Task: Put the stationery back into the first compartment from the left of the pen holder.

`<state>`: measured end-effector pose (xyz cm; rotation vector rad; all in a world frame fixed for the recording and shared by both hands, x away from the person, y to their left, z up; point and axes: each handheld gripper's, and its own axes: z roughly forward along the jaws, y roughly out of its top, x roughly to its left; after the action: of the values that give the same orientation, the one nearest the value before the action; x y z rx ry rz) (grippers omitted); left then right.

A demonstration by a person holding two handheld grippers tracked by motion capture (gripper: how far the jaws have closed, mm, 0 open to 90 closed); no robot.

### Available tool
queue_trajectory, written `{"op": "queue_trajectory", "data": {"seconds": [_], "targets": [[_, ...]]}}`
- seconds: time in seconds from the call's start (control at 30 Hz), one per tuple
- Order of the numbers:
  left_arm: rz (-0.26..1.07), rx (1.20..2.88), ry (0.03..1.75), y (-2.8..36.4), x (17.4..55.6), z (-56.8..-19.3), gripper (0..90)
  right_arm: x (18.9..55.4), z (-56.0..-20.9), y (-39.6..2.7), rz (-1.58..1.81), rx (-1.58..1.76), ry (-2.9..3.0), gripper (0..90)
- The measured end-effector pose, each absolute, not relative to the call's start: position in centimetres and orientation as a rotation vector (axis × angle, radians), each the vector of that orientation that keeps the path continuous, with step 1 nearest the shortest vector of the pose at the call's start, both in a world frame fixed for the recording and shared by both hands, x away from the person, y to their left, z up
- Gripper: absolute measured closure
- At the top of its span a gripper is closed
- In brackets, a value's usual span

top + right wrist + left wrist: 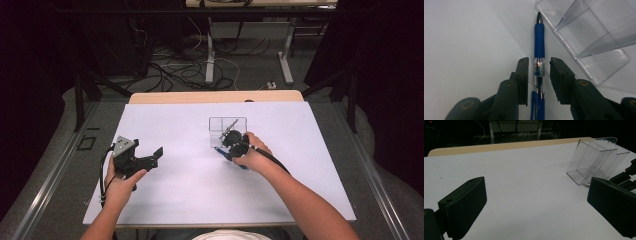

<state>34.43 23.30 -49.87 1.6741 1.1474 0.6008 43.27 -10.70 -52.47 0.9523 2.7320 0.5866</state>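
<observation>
A blue pen (539,37) with a silver middle lies on the white table, its tip toward a clear plastic box (596,37). My right gripper (539,63) straddles the pen's barrel, with a narrow gap showing on each side between the jaws and the pen, so it is open. In the high view the right gripper (229,146) sits just in front of the clear box (227,125), and a bit of the pen (219,149) shows beside it. My left gripper (156,157) is held wide open and empty at the left; its own view shows the box (594,160) tilted at the right.
The white sheet (190,190) covers most of the table, with a wooden edge (215,96) at the back. Beyond it are table legs and cables on the floor (200,70). Open room lies between the two grippers and along the front.
</observation>
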Motion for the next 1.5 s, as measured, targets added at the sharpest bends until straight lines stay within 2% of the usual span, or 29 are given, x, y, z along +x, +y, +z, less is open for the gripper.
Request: {"op": "queue_trajectory", "data": {"seconds": [0.77, 1.5], "targets": [[0.600, 1.674, 1.145, 23.28, 34.44, -49.89, 2.3, 43.99, -53.29, -10.41, 0.527, 0.928, 2.770, 79.0], [0.600, 1.673, 1.147, 23.31, 34.44, -49.88, 2.3, 44.01, -53.03, -10.31, 0.478, 0.923, 2.793, 79.5]]}}
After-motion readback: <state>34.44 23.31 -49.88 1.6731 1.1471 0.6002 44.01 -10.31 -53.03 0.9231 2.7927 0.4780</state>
